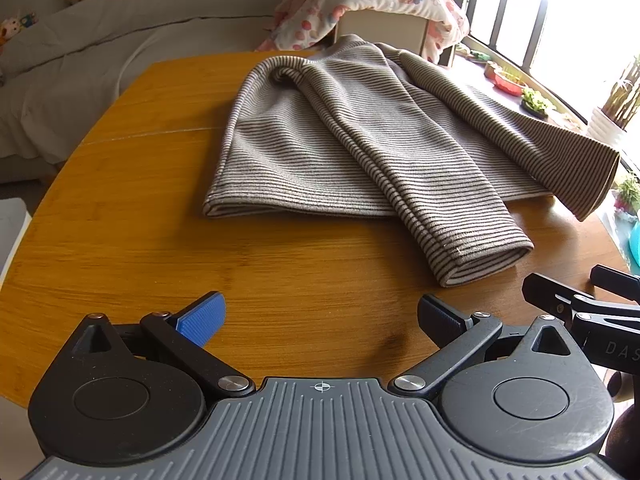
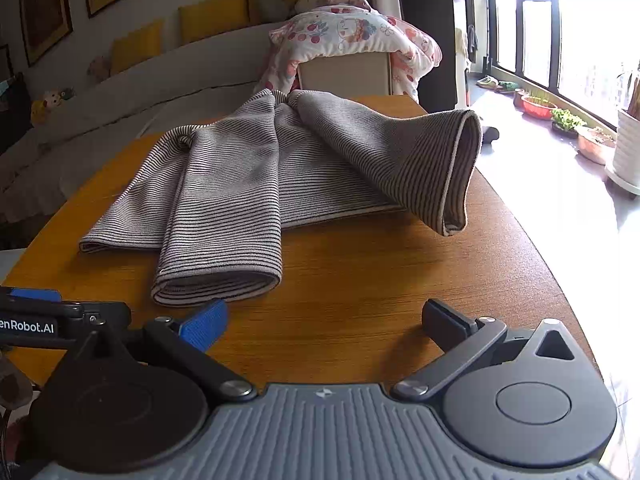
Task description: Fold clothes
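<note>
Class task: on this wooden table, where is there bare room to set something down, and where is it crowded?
Free: the near strip of the round wooden table between the open left gripper and the striped grey-brown sweater, and the table's left side. Crowded: middle and far right, where a sleeve overhangs.

daylight floods in from the window [image 2: 592, 40] on the right, blown out to white glare in both views. the desk [image 1: 120, 220] is evenly lit, shadows soft. fisheye bends the edges; focus sharp.

A floral quilt [image 2: 352, 36] draped a beige box [image 2: 346, 74] behind the orange wooden surface [image 1: 132, 216]. Yellow cushions [image 2: 212, 14] lined a grey sofa [image 1: 100, 36]. Potted green plants [image 2: 566, 120] stood along the bright window [image 2: 592, 20].
</note>
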Demonstrator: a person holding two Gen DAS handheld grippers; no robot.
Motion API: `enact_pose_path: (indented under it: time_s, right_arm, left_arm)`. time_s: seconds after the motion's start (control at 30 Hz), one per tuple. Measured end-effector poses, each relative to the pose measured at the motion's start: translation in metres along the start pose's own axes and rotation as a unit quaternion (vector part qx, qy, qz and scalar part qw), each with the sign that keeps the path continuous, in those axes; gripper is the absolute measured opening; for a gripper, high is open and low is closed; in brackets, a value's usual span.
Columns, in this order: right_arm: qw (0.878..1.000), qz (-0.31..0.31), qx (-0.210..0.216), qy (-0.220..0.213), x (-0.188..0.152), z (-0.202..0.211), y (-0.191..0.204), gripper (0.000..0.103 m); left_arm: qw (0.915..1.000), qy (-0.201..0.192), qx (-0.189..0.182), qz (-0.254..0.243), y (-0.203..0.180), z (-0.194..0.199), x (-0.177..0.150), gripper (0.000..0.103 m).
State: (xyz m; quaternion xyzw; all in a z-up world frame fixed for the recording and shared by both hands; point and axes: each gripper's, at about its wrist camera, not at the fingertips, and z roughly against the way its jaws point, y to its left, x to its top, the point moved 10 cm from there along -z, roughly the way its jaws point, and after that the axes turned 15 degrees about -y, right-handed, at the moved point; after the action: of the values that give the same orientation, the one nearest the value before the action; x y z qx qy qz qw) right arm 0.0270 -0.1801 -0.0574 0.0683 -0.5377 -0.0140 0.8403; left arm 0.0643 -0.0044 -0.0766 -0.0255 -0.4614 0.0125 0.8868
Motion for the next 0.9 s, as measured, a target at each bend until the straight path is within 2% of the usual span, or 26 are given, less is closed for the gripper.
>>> enact_pose_path:
  time_s: [0.9]
  right_arm:
    - [1.0,0.015,-0.009,0.004,-0.0009,-0.0043,0.001,0.103]
  left_arm:
    - [0.9999,0.003,0.007,-0.007,0.0012,-0.0036,-0.0006,0.103]
